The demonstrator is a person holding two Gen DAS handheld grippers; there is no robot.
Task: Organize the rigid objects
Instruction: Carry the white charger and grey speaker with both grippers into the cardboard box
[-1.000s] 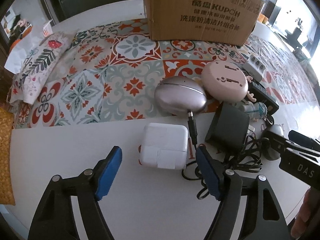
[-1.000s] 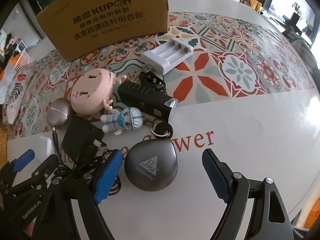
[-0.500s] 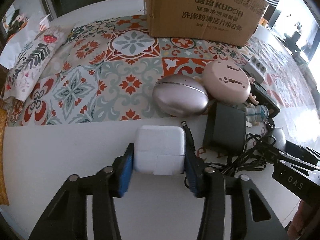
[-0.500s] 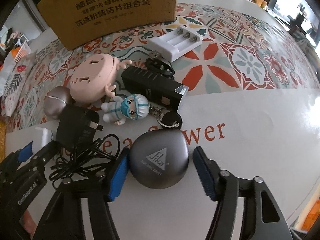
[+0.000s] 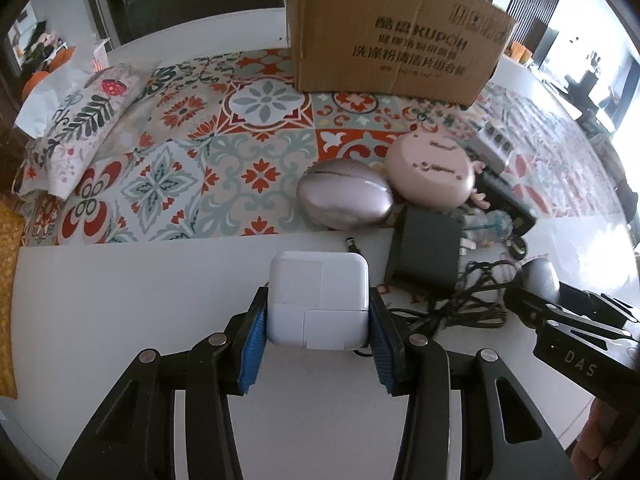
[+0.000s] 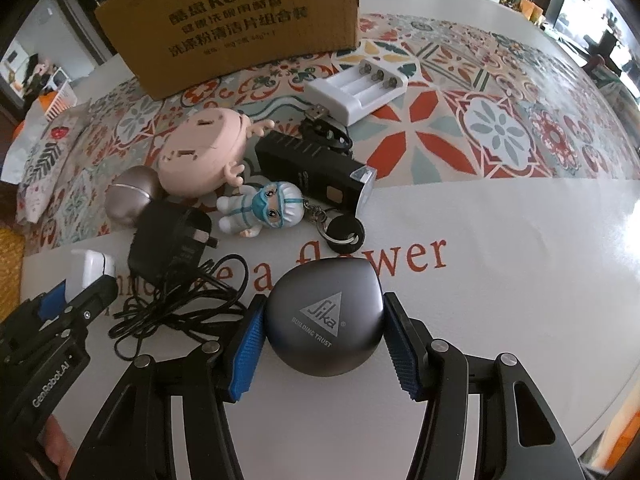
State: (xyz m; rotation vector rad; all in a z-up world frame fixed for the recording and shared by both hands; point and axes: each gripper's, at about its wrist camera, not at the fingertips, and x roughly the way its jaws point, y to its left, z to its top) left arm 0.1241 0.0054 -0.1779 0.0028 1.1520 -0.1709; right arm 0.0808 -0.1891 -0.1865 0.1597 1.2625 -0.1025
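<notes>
My left gripper (image 5: 318, 322) is shut on a white square charger (image 5: 318, 298) on the white table; the charger also shows in the right wrist view (image 6: 86, 268). My right gripper (image 6: 324, 338) is shut on a dark grey rounded Sika case (image 6: 324, 318). A black plug adapter (image 6: 172, 240) with its tangled cable lies between them. Behind are a silver egg-shaped case (image 5: 346, 194), a pink round toy (image 5: 430, 176), a masked doll keychain (image 6: 268, 208), a black flashlight (image 6: 312, 170) and a white battery charger (image 6: 358, 88).
A brown cardboard box (image 5: 396, 36) stands at the back on the patterned tablecloth (image 5: 168, 148). A floral cloth bundle (image 5: 76, 128) lies at the far left. The table edge runs along the near right in the right wrist view.
Both grippers moved forward and closed: the left on the white charger, the right on the grey Sika case. One second ago both were open.
</notes>
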